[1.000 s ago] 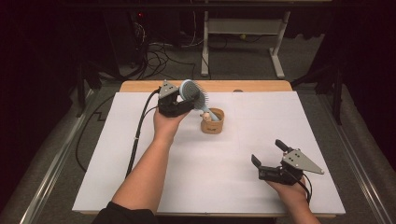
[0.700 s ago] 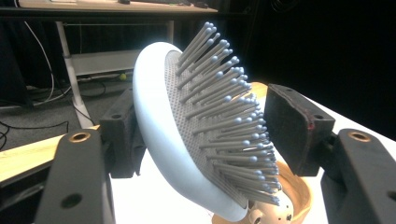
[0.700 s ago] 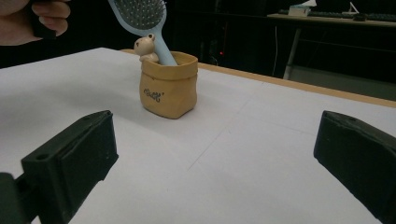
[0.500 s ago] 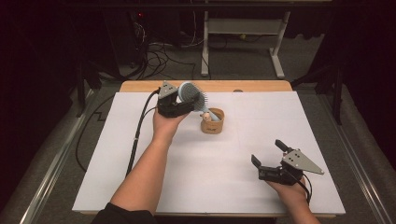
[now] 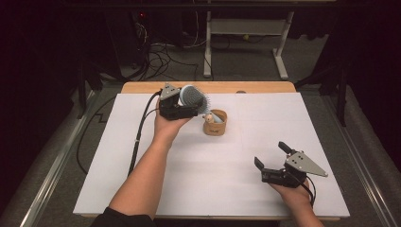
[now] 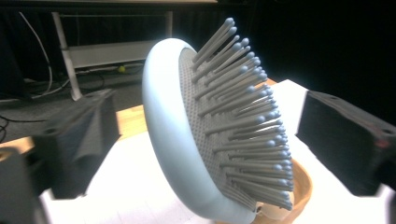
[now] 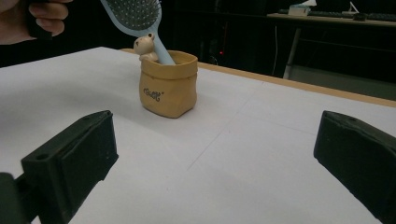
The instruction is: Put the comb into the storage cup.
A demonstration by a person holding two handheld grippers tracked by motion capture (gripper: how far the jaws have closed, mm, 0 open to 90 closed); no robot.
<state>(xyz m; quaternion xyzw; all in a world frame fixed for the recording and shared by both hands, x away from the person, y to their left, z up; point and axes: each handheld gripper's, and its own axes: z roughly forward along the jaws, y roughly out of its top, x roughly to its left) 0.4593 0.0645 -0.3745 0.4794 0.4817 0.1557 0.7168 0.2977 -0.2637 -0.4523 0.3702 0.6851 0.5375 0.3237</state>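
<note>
Leaning hairbrush [image 6: 219,126] between open left gripper [image 6: 205,140] jaws.

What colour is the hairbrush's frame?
Pale blue hairbrush, with grey bristles; clearest in the left gripper view.

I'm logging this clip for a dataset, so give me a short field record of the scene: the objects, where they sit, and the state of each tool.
surface: white table top
container: tan sack-shaped pot with a small bear figure at its rim
hairbrush: light blue, handle down in the pot, head leaning out
left tool: jaws have just been opening; they stand apart on either side of the brush head, not pressing on it
right tool: open, holding nothing, near the table's front right
</note>
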